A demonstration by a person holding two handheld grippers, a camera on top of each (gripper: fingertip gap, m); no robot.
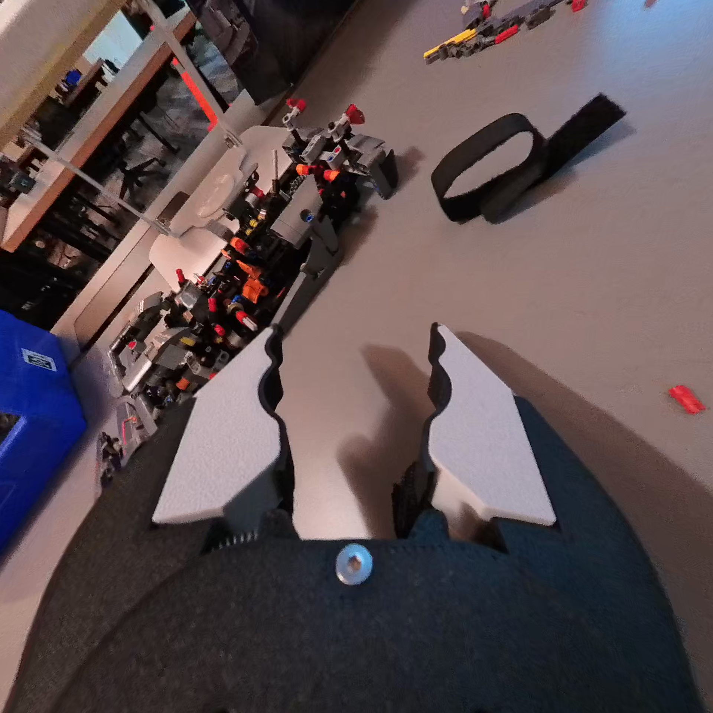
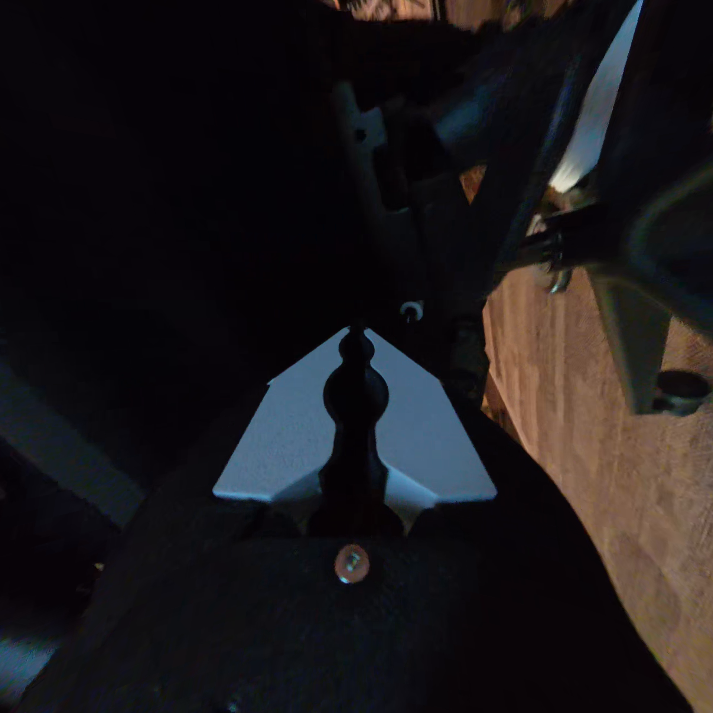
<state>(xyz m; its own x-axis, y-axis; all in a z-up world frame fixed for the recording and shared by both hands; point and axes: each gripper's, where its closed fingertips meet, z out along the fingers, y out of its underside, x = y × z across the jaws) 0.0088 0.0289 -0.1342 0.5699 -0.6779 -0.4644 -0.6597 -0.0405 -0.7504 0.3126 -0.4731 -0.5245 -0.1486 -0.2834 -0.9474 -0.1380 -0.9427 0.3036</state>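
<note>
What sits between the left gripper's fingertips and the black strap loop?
Only bare table. In the left wrist view, the open left gripper hovers short of the black strap loop; nothing lies between them.

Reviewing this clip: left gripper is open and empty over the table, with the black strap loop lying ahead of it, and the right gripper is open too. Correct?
Not quite. The right gripper is shut: the right wrist view shows its fingertips meeting. The rest holds in the left wrist view: left gripper open and empty over the table, black strap loop ahead.

One black strap (image 1: pixel 497 169); one blue bin (image 1: pixel 27 416)
</note>
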